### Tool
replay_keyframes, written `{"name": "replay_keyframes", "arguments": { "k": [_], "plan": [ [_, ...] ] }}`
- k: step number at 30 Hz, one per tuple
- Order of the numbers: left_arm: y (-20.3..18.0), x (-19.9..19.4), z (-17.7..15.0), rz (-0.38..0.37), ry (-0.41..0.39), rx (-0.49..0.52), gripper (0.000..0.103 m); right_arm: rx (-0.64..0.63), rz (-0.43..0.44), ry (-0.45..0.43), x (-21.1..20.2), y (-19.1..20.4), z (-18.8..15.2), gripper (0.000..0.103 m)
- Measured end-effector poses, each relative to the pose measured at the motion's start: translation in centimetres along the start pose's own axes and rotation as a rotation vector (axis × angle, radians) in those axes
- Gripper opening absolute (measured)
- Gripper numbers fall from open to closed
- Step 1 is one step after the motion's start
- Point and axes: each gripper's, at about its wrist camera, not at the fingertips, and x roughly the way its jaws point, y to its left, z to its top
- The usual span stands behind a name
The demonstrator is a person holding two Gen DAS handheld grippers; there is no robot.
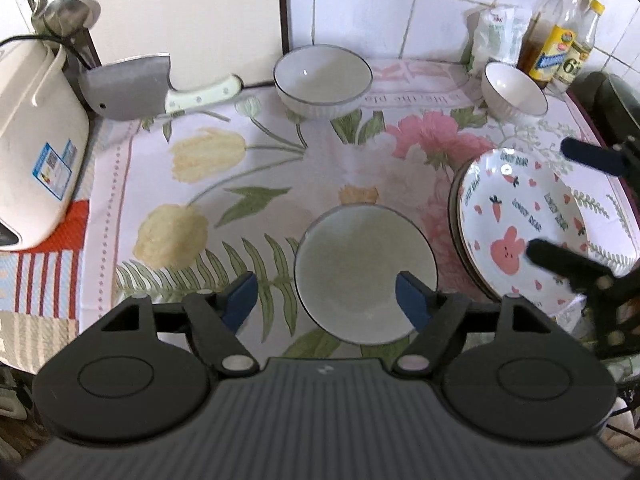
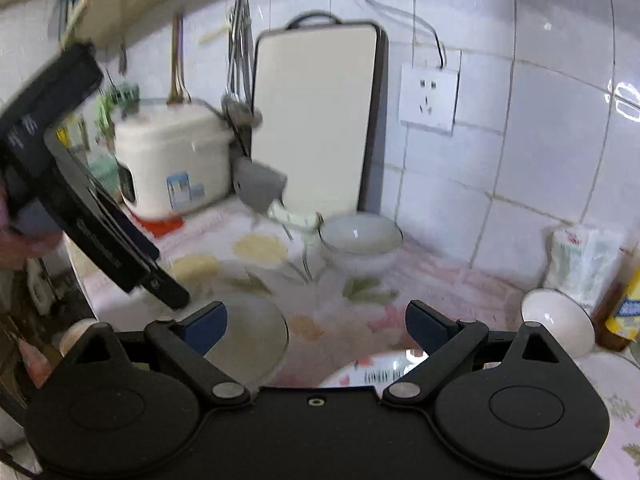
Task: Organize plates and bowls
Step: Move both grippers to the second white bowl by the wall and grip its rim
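- While I look down through the left wrist camera, I see the left gripper (image 1: 326, 298) with its jaws set apart; nothing is between the pads, and the pale green bowl (image 1: 366, 274) sits on the floral cloth (image 1: 208, 168) below them.
- From the right wrist camera I see the right gripper (image 2: 316, 326) with its jaws also apart and nothing clamped.
- Only the left wrist view shows the plate stack (image 1: 520, 224) in full, on the right of the cloth: a rabbit-print plate on top, with darker rims under it. I cannot count those rims reliably.
- Only the left wrist view shows the right gripper from outside, its two fingers (image 1: 556, 258) over the near right side of the stack.
- Only the right wrist view shows the wall socket (image 2: 430, 94), the full cutting board (image 2: 316, 120) leaning on the far wall, and the body of the left gripper at the left edge.
- Bowls counted in the left wrist view: three. One pale green, near centre; one large white bowl (image 1: 322, 78) at the far centre; one small white bowl (image 1: 514, 90) at the far right.
- Cleaver (image 1: 132, 88): one, far left, beside the rice cooker (image 1: 36, 148), also one.
- Bottles (image 1: 560, 40) stand at the far right corner beside one white bag (image 1: 496, 36); their count is unclear to me.
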Motion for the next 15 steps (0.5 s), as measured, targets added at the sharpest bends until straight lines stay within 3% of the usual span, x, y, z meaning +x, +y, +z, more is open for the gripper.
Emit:
{"name": "replay_keyframes", "arguments": {
  "k": [2,6,15],
  "plan": [
    [0.4,-0.2,0.7,0.007,-0.022,-0.013,0.084,0.020,-0.018,-0.078,-0.5,-0.6,0.9,0.097],
    [1.5,-0.3,2.4,0.003,-0.094,-0.054,0.091,0.060,0.024,-0.117,-0.2,-2.1,2.9,0.097],
    [4.3,3.0,6.8,-0.006,-0.241,-0.143,0.091,0.203,0.093,-0.059,6.5,-6.7,5.9,0.093]
  ]
}}
